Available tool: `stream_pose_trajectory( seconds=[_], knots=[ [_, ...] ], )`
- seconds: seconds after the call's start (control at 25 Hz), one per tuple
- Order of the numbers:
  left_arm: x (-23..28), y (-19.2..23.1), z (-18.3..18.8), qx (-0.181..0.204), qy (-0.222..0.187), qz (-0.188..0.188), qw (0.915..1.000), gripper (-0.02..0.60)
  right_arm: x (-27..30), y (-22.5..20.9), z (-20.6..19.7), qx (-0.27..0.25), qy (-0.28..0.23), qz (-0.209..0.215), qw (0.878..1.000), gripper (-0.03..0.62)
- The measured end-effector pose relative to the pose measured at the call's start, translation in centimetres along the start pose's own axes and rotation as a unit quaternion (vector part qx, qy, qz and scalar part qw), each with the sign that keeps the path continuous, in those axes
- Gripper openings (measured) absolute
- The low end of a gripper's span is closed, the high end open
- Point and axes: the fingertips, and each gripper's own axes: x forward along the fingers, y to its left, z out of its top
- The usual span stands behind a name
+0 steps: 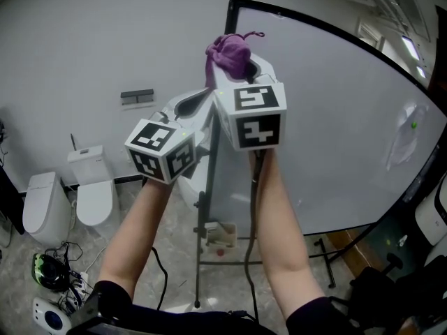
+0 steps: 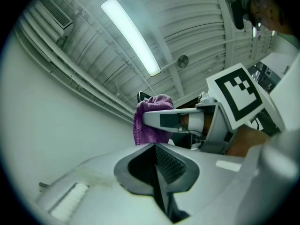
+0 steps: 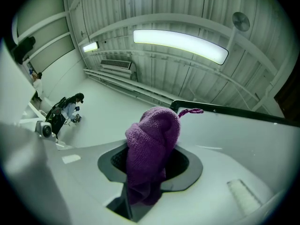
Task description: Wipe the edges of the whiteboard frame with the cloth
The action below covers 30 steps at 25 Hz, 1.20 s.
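Cloth, purple and bunched, sits pinched in the right hand-held gripper just below the top-left corner of the whiteboard frame, whose top edge runs off rightward; contact unclear. Left hand-held gripper, pressed together and empty, waits just beside.
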Motion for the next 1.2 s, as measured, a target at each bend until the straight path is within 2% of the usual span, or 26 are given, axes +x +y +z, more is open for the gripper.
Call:
stream_pose_trajectory(
  seconds=[0.32,0.56,0.84,1.2],
  knots=[
    [1.5,1.3,4.3,-0.020,-0.017,-0.001,0.9997,0.003,0.6,-1.5,2.2,0.003,-0.019,-0.003,1.000,0.150],
    [2.6,1.7,7.0,-0.007,-0.012,-0.004,0.9999,0.003,1.3,-2.4,3.4,0.026,-0.019,0.010,0.999,0.150],
    [3.2,2.0,8.5,0.005,-0.010,0.000,0.9999,0.003,1.6,-3.2,5.5,0.031,-0.016,0.017,0.999,0.150],
    [4.7,1.9,11.0,0.038,-0.016,0.000,0.9992,0.003,2.3,-5.4,7.1,0.020,-0.030,-0.009,0.999,0.150]
  ],
)
